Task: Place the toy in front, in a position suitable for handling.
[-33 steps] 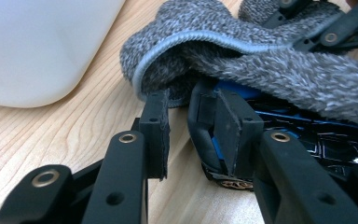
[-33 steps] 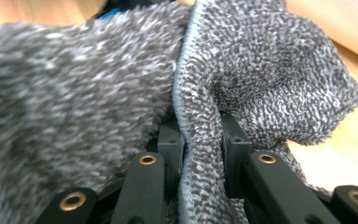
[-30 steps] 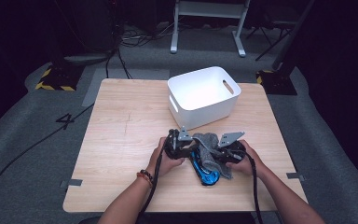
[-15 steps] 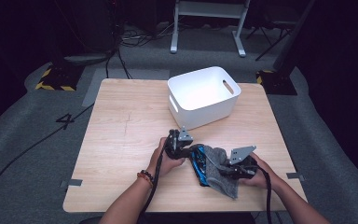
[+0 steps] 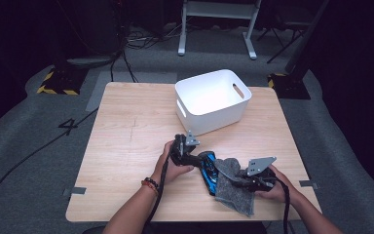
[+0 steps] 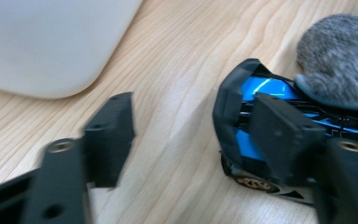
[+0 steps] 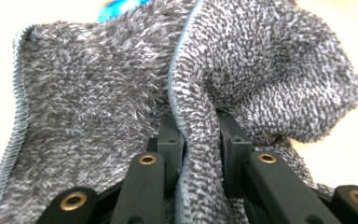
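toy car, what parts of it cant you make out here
- High view: the grey cloth lies over the right side of the toy car.
- Left gripper view: the car's far end is under the cloth and cut by the edge; one pad hides its middle.
- Right gripper view: cloth hides all but a blue sliver.

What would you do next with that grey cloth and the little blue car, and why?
Probably draw the right gripper with its pinched grey cloth back across the blue toy car. The cloth lies draped over one end of the car, while the left gripper, whose jaws have just been opening, stands apart around the other end without pressing it. The car may need steadying first.
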